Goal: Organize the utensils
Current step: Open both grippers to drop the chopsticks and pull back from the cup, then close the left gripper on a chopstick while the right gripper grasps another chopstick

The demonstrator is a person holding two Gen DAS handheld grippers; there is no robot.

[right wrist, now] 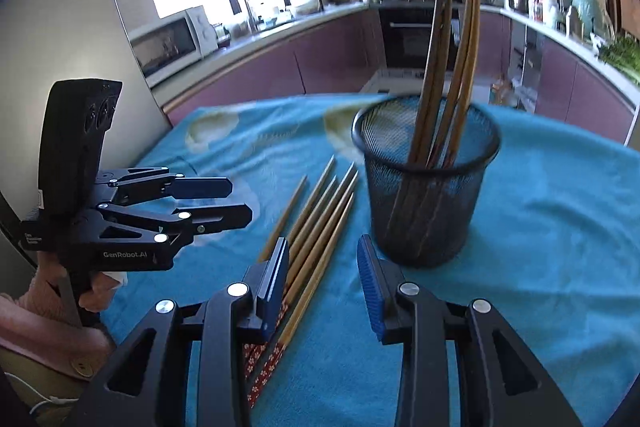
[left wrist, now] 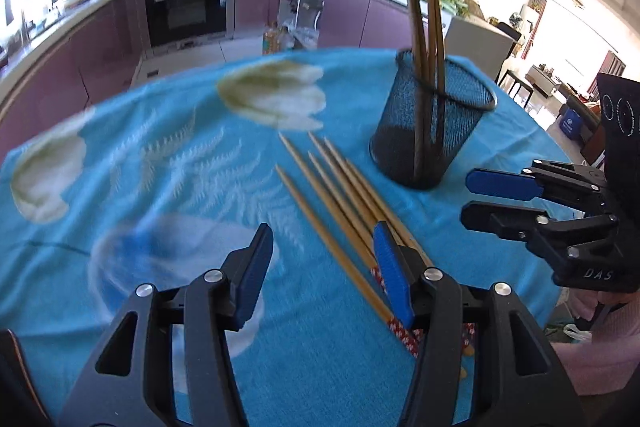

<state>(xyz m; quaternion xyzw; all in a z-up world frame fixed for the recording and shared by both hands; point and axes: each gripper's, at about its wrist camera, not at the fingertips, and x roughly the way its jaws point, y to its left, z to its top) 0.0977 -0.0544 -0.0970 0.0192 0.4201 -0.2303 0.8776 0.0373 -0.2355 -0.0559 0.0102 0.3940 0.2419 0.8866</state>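
Several light bamboo chopsticks (left wrist: 340,203) with red patterned ends lie side by side on the blue tablecloth (left wrist: 160,187); they also show in the right wrist view (right wrist: 316,227). A black mesh cup (left wrist: 432,119) stands behind them and holds several darker chopsticks (left wrist: 424,27) upright; it shows in the right wrist view too (right wrist: 424,183). My left gripper (left wrist: 324,271) is open and empty, its right finger over the chopsticks' red ends. My right gripper (right wrist: 324,287) is open and empty, just right of the chopsticks and in front of the cup.
The table (right wrist: 560,227) is round, with its edge close behind the cup. Purple kitchen cabinets (left wrist: 100,39), an oven (left wrist: 184,7) and a cluttered counter stand beyond. The person's pink sleeve (left wrist: 600,355) is at the lower right.
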